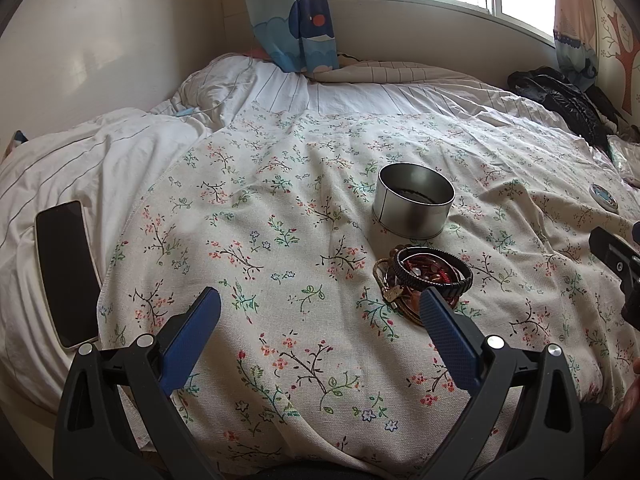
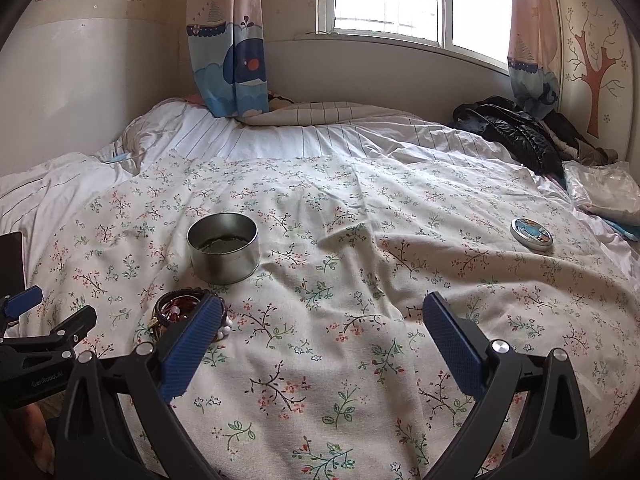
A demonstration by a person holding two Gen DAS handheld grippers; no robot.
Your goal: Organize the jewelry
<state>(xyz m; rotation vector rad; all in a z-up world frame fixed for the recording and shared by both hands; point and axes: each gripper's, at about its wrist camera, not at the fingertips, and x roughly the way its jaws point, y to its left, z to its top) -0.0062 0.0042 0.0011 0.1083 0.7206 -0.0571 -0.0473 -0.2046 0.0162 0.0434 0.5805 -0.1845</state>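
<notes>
**Both grippers spread wide over the bed, jewelry pile untouched**

The left gripper [image 1: 320, 312] hangs over the floral cloth [image 1: 280, 240] with its blue pads far apart and nothing between them. The right gripper [image 2: 322, 320] is equally wide and empty-handed.

The jewelry pile [image 1: 424, 276], a tangle of dark braided bracelets, red beads and a gold-toned chain, lies on the cloth just ahead of the left gripper's right pad, which overlaps its near edge in the left wrist view; whether they touch cannot be told. In the right wrist view the pile [image 2: 180, 308] sits at that gripper's left pad, which covers part of it. Just beyond the pile stands the open round metal tin [image 1: 414, 200], with something dark at its bottom, too dim to identify. Its patterned lid [image 2: 532, 234] lies well apart to the right.

A phone [image 1: 66, 272] rests face up on the striped sheet at the left.
</notes>
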